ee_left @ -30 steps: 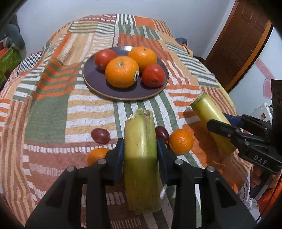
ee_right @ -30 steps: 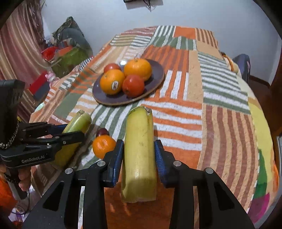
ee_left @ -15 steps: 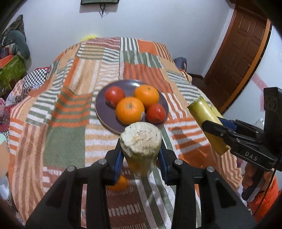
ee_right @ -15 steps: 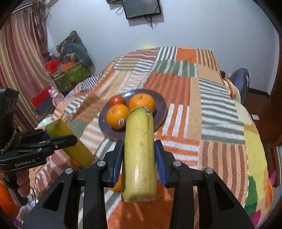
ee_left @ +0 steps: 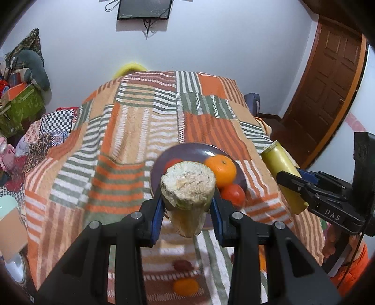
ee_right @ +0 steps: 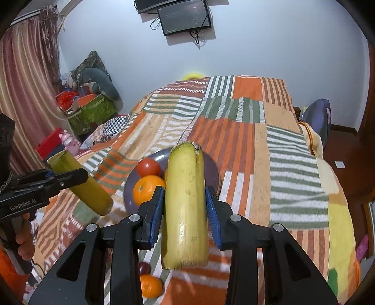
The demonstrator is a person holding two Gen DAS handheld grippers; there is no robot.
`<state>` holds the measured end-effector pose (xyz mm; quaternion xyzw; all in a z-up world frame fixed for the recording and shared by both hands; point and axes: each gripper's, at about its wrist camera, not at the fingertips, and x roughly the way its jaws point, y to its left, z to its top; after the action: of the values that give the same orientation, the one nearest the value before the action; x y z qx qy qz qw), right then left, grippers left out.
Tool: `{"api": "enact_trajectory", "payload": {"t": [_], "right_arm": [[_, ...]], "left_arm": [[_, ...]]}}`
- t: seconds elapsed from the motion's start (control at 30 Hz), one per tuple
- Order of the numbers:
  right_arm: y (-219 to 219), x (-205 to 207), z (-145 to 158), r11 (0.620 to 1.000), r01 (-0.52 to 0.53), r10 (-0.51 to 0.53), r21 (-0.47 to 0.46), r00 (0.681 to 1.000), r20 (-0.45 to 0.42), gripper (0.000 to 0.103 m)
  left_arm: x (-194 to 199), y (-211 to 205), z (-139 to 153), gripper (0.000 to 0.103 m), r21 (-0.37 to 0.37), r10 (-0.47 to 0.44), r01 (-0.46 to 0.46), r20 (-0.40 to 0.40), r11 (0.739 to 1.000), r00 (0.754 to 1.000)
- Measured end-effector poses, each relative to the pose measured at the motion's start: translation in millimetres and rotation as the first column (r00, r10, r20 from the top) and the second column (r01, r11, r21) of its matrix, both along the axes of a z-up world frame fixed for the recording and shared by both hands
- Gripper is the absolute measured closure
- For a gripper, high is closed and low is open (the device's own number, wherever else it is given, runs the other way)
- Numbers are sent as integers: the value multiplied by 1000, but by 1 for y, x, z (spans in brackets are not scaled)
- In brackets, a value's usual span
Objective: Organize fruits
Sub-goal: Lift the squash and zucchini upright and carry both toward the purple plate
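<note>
Item: two yellow-green cut cane sections, one clamped in the left gripper (ee_left: 187, 208), one (ee_right: 185, 206) in the right gripper (ee_right: 185, 211), both above the striped bedspread (ee_right: 293, 164). Step: carrying. Next, probably: lowering beside fruit on the purple plate (ee_left: 187, 150).

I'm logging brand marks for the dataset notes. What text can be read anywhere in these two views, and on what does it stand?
"DAS": on the side of the right tool, in the left wrist view.
"GenRobot.AI": on the side of the left tool, in the right wrist view.
Wall screen: faint lines, too small to read.
Green box: pattern only, nothing readable.
</note>
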<state>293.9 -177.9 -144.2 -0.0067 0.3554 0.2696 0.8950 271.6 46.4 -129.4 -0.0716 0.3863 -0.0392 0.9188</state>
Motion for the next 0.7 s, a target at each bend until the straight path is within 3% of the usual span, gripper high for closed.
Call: {"api": "enact_trajectory", "payload": {"t": [0.43,0.7], "right_arm": [[20,62,-24,999,30,-32,-44,999,-29,71],[23,93,-43,998,37,-41,-46,994,-102,71]], "left_arm": [[59,17,-32,67,12,27,-27,-58,1000,998],[81,11,-48,67,33,11,-9,-77,999,997]]}}
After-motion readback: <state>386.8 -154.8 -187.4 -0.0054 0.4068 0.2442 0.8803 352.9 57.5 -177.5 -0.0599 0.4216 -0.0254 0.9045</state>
